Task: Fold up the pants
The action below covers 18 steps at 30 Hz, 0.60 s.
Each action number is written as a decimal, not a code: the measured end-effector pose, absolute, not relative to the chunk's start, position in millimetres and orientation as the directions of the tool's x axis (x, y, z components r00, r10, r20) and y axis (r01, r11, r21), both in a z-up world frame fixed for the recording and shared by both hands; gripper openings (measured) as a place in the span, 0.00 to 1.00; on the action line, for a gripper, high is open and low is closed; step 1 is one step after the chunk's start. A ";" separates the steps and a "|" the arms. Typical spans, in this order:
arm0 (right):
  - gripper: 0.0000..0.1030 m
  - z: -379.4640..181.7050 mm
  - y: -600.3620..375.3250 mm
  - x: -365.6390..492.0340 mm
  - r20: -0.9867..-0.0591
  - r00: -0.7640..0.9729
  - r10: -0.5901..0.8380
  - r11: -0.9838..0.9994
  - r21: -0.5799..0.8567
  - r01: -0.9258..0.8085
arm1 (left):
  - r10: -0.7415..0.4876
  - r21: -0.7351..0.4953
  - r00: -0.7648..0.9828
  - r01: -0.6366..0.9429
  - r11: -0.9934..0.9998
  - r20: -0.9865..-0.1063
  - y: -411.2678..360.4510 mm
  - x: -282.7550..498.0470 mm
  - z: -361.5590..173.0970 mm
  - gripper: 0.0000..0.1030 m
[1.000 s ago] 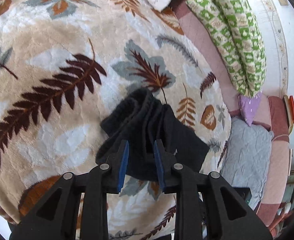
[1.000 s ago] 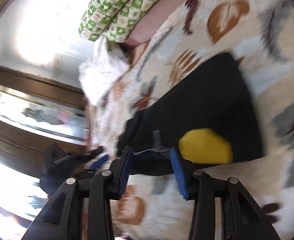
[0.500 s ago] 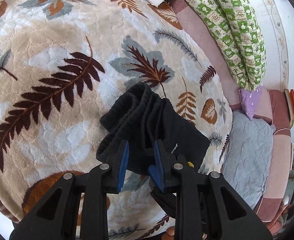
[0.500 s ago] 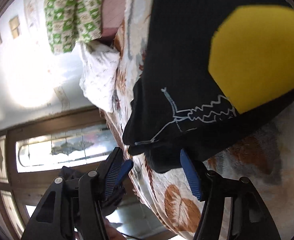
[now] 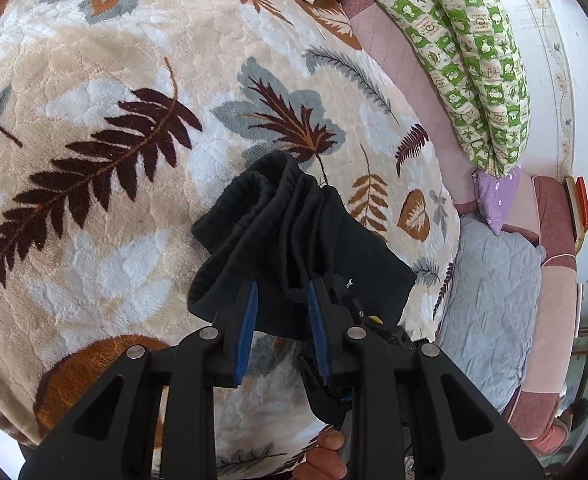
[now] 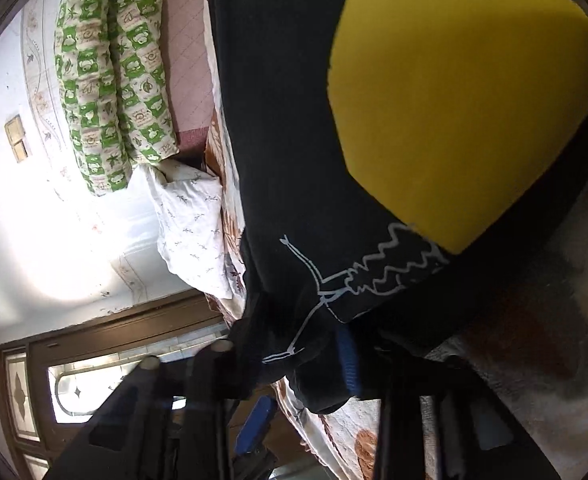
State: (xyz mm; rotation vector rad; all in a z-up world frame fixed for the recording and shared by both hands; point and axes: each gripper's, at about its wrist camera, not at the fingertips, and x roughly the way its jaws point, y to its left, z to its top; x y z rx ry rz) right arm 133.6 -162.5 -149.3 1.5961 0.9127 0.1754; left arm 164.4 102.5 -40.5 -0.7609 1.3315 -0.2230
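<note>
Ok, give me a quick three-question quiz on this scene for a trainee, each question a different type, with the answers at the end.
1. True or false: the black pants are spread out flat and smooth on a bare wooden floor.
2. In the right wrist view, what colour is the large patch on the pants? A red, B yellow, C white.
3. Fill in the blank: the rolled checked quilt beyond the leaf-print blanket is white and ____.

Key: 1 false, they lie bunched on the leaf-print blanket. 2 B. 3 green.
</note>
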 end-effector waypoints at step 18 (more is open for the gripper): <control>0.18 -139.8 -196.1 122.6 -0.225 0.688 0.690 -0.042 0.937 0.348 | -0.612 -0.661 0.249 -0.273 0.699 -0.750 68.2 175.8 -60.8 0.45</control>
